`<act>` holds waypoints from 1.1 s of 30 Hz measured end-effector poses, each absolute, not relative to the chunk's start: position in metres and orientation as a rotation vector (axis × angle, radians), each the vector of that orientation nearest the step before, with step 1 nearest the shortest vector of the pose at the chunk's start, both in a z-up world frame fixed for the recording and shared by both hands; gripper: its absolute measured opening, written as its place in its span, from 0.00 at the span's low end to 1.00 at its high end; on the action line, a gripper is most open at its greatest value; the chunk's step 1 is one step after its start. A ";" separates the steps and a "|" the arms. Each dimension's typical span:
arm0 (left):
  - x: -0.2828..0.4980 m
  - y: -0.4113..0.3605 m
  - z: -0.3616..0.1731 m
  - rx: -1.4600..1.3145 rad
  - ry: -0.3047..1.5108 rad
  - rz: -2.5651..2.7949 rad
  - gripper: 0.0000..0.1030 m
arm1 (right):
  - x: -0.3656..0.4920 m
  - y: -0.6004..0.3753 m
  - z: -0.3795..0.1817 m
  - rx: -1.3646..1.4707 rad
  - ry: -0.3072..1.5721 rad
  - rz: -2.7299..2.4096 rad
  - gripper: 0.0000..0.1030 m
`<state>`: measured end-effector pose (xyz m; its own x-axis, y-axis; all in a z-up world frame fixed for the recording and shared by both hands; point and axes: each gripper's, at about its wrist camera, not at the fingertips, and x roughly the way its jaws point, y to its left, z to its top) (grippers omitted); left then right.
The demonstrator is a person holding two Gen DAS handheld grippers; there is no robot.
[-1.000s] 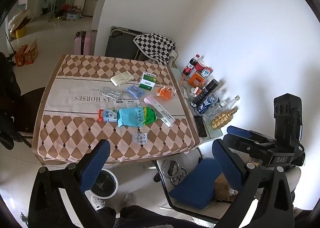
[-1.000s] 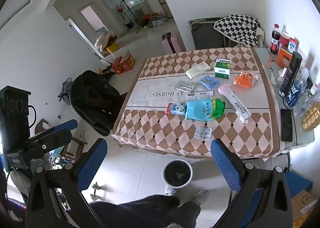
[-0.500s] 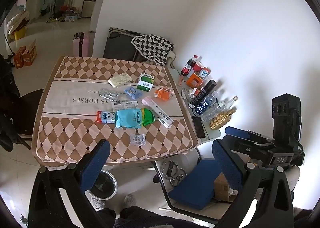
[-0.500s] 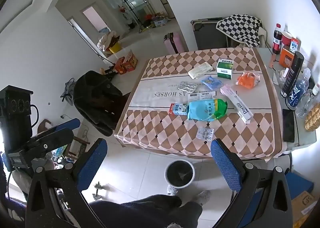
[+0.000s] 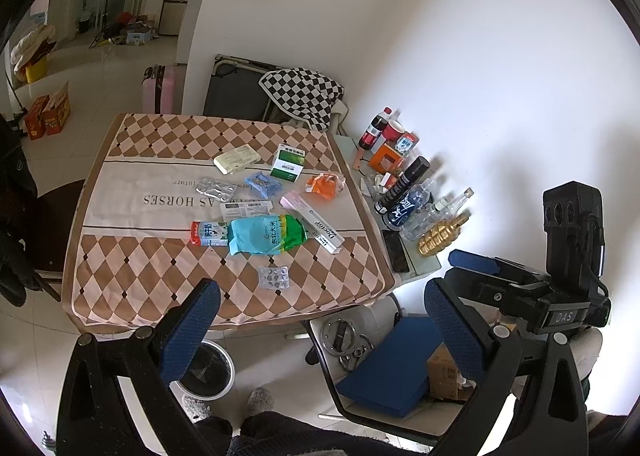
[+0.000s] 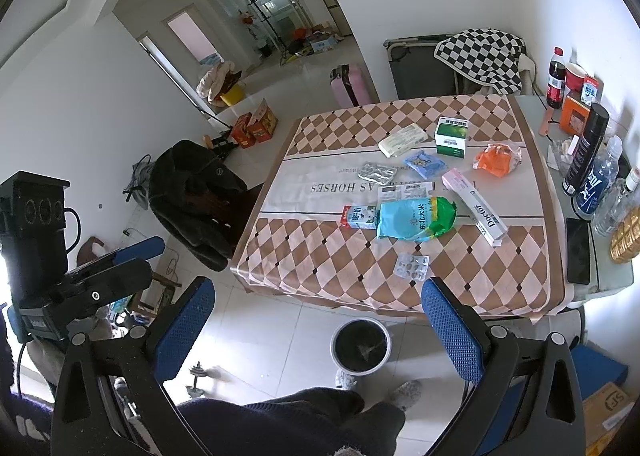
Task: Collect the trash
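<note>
Both the left gripper [image 5: 318, 322] and right gripper [image 6: 316, 320] hang with fingers spread, empty. Trash litters the table [image 5: 132, 272] at frame centre; the bin [image 6: 361, 346] sits below.

Trash bin [image 5: 208, 372] partly hidden behind the left gripper's finger [image 5: 188, 332]. Blister pack [image 6: 411, 266] contents too small to read. Bottles [image 6: 600, 184] blurred near the frame edge.
</note>
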<state>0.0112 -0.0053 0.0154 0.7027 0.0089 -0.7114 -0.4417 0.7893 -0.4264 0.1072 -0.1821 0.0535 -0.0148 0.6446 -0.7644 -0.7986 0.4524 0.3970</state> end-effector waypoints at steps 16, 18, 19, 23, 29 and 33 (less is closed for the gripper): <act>0.011 -0.006 0.019 -0.613 0.754 0.272 1.00 | 0.106 -0.182 0.055 -0.175 1.085 1.156 1.00; 0.011 -0.005 0.019 -0.612 0.756 0.274 1.00 | 0.106 -0.182 0.055 -0.174 1.085 1.156 1.00; 0.010 -0.005 0.020 -0.611 0.755 0.273 1.00 | 0.106 -0.182 0.055 -0.174 1.084 1.156 1.00; 0.008 -0.003 0.023 -0.608 0.754 0.273 1.00 | 0.106 -0.183 0.055 -0.174 1.084 1.158 1.00; 0.004 -0.002 0.025 -0.606 0.756 0.272 1.00 | 0.104 -0.182 0.055 -0.173 1.084 1.158 1.00; 0.004 -0.003 0.026 -0.605 0.754 0.271 1.00 | 0.104 -0.181 0.055 -0.173 1.083 1.156 1.00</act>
<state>0.0044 -0.0033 0.0255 0.7048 0.0185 -0.7092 -0.4376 0.7982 -0.4140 0.1040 -0.1808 0.0547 -0.0111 0.6497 -0.7601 -0.8007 0.4495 0.3960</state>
